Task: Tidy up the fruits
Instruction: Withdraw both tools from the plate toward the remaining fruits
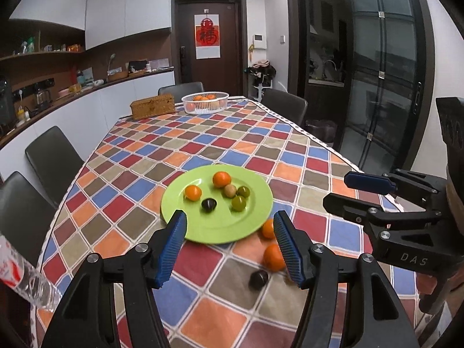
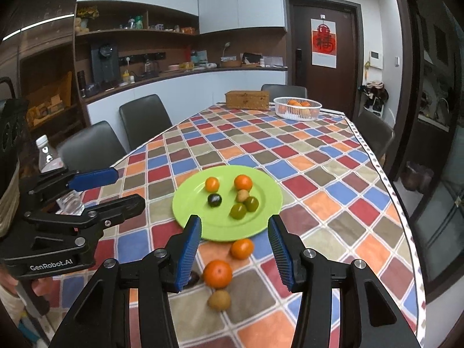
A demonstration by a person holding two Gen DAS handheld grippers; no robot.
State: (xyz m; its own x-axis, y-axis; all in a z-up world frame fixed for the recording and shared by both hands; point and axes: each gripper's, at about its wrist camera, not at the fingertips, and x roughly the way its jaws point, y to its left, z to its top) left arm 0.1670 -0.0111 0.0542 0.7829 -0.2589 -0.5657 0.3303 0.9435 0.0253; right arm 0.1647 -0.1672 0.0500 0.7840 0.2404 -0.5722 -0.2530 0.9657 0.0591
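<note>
A green plate [image 1: 240, 226] [image 2: 261, 179] lies on the checkered tablecloth and holds two oranges, a dark plum, a brown fruit and two green fruits. On the cloth just in front of it lie two oranges [image 2: 217, 273] [image 2: 242, 248], a brown fruit [image 2: 219, 300] and a dark plum [image 1: 258, 279]. My left gripper [image 1: 230, 246] is open and empty above the plate's near edge. My right gripper [image 2: 235, 252] is open and empty above the loose oranges. Each gripper shows in the other's view, the right [image 1: 348, 192] and the left [image 2: 127, 190].
A white basket [image 1: 205, 103] [image 2: 297, 108] with oranges and a wicker box [image 1: 152, 105] [image 2: 247, 99] stand at the table's far end. A plastic bottle [image 2: 47, 156] [image 1: 26, 278] stands at the left edge. Dark chairs surround the table.
</note>
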